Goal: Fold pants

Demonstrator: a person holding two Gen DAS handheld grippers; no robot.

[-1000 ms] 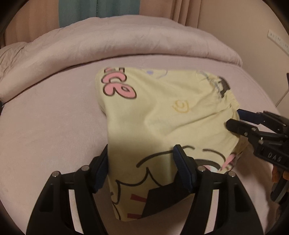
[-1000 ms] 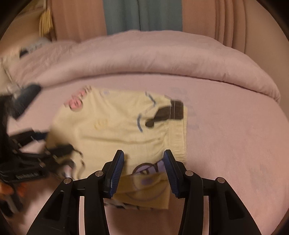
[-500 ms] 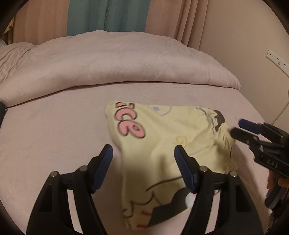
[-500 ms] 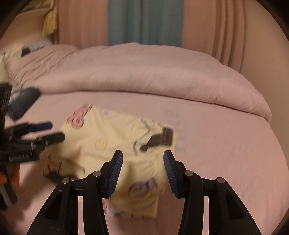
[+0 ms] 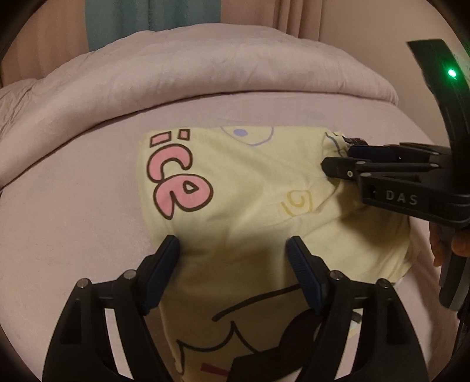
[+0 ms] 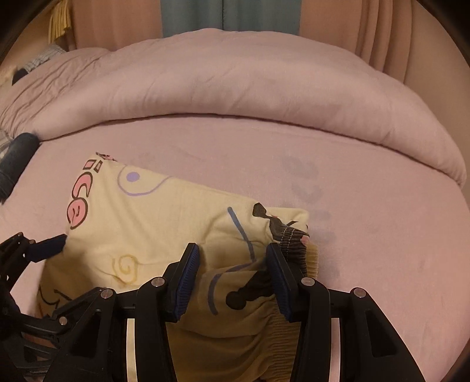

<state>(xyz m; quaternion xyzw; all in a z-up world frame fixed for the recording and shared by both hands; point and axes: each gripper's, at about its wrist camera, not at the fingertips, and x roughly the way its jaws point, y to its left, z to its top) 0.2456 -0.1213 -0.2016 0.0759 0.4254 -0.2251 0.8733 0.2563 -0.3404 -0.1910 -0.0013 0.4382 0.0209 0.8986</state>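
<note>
The yellow cartoon-print pants (image 5: 249,188) lie folded into a block on the pink bed sheet (image 5: 73,205). My left gripper (image 5: 232,244) hovers over their near part. Its jaws are opening, and the cloth lies under and between the pads without being pinched. My right gripper (image 6: 232,252) stands open over the elastic waistband (image 6: 293,244), a dark print patch beside its right pad. In the left wrist view the right gripper (image 5: 337,158) reaches in from the right to the pants' far right corner. The left gripper (image 6: 41,244) shows at the left edge of the right wrist view.
A rolled pink duvet (image 6: 235,82) runs across the back of the bed, with curtains (image 6: 229,14) behind it. A dark object (image 6: 17,152) lies at the left edge of the bed. A person's hand (image 5: 449,244) holds the right gripper.
The left jaws have widened, and the left gripper pulled back, then came in over the pants again. The right gripper has moved forward over the waistband corner. The pants now lie flatter.
</note>
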